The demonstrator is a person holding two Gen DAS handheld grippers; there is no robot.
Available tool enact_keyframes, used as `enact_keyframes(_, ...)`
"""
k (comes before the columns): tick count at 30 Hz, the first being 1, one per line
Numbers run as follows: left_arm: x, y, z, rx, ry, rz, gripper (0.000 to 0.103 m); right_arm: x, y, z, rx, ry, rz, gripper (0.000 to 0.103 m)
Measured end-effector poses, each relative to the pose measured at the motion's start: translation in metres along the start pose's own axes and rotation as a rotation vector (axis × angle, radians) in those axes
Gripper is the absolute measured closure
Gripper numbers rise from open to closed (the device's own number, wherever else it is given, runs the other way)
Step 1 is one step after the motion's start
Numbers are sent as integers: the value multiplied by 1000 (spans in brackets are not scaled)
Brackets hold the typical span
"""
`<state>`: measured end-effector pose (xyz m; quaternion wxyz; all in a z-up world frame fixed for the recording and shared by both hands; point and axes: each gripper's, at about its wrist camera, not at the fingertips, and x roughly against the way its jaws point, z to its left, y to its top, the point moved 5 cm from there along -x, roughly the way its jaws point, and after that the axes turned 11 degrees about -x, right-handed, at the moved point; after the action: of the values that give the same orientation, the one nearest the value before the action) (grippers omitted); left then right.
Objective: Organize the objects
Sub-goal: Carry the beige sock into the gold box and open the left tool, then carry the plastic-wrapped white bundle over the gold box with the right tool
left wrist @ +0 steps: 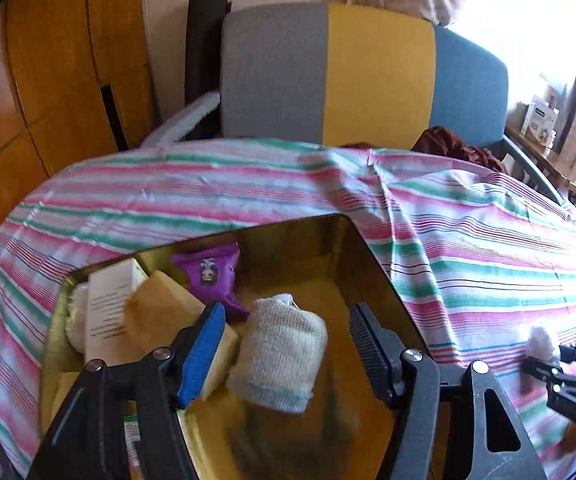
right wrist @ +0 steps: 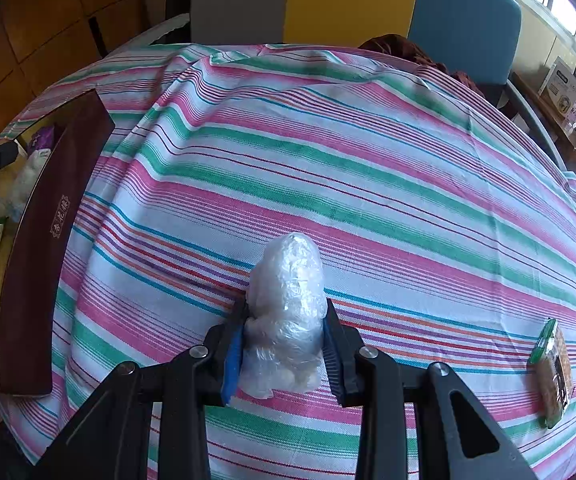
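The right gripper (right wrist: 284,344) is clamped on the bag (right wrist: 286,312) over the cloth (right wrist: 408,184); carry it level into the tin (left wrist: 372,248) (crowded already), where the left gripper (left wrist: 284,344) stands apart above the roll (left wrist: 280,356).

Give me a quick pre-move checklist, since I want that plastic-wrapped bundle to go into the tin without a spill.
1. Right gripper shut on the plastic-wrapped bundle: ok.
2. Left gripper open, bandage roll released inside the tin: ok.
3. Free space on the tin's floor, right of the roll: ok.
4. Left gripper clear of the tin's opening: not ok, it hangs over it.
5. Cloth path to the tin free of clutter: ok.
6. Firmness of the grip: cannot tell.
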<state>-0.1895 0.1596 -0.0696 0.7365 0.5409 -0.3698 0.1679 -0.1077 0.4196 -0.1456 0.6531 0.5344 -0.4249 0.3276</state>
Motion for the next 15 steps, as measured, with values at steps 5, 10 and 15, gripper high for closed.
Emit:
enact_keyframes(5, 27, -8, -6, -28, 3, -53, 37, -1, 1, 1, 2, 0, -4, 69)
enact_keyframes(10, 54, -18, -8, -18, -5, -81, 36, -1, 1, 2, 9, -4, -10, 69)
enact_keyframes(15, 77, -26, -8, -22, 1, -108, 35, 0, 0, 3, 10, -6, -16, 69)
